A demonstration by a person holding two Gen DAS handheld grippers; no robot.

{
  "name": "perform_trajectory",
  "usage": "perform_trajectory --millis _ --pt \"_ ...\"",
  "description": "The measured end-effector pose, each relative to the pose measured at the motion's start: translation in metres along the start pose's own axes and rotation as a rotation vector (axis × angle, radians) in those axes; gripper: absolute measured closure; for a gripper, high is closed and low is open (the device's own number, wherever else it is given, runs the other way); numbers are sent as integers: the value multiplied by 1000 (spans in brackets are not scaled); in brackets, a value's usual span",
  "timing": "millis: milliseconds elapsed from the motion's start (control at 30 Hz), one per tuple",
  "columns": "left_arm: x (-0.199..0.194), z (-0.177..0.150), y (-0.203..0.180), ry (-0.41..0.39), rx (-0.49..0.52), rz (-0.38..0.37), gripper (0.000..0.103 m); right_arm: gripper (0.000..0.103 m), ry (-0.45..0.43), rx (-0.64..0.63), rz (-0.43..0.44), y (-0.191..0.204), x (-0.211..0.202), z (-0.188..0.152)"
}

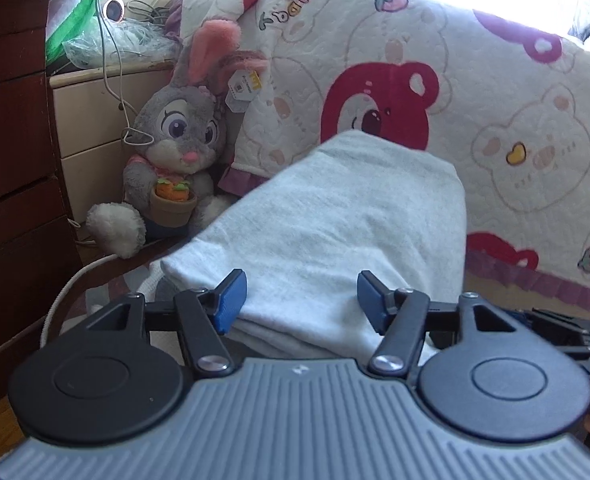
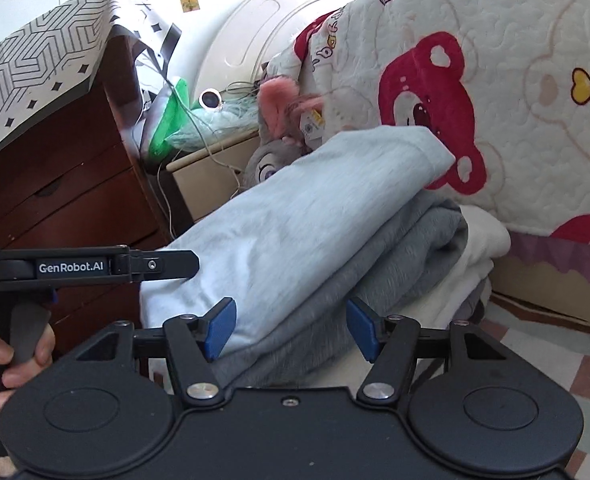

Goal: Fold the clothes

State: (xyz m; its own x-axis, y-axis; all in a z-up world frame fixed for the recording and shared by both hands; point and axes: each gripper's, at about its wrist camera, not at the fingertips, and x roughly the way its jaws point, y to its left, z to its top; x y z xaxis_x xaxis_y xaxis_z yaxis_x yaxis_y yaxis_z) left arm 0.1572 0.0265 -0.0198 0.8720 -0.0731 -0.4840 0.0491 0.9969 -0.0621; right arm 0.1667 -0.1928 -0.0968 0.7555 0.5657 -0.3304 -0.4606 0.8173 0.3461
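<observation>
Bedroom corner, quilt (image 1: 435,60) draped far, bunny (image 1: 175,148) left. Pale top (image 2: 295,216) lies folded atop grey garment (image 2: 395,264) on stack. Your left gripper (image 1: 301,300) and right gripper (image 2: 291,330) both spread wide, clamping nothing, pads flanking near edge. Risk: careless nudge shears stack, top slides off, fold opens.

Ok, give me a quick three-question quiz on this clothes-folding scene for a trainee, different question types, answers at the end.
1. True or false: the left gripper is clamped shut on the pale blue garment.
2. Multiple choice: in the right wrist view, what lies directly under the pale blue garment? A) a darker grey garment B) a red towel C) bare floor
3. Fill in: the plush rabbit holds a pot of ____.

Key: 1 false, its jaws stand open. 2 A, the grey garment. 3 carrots.
</observation>
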Motion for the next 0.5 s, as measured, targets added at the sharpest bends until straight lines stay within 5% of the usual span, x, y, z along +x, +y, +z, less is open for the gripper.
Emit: perform_trajectory --millis 200,300,500 --pt "-26 -28 -33 62 28 -40 33 37 44 -108 -46 3 -29 -10" --pt "-35 -40 -47 142 29 -12 33 37 10 -60 -57 -4 -59 -11" --pt "-63 -39 -85 164 14 33 23 35 -24 -19 -125 -12 -118 -13"
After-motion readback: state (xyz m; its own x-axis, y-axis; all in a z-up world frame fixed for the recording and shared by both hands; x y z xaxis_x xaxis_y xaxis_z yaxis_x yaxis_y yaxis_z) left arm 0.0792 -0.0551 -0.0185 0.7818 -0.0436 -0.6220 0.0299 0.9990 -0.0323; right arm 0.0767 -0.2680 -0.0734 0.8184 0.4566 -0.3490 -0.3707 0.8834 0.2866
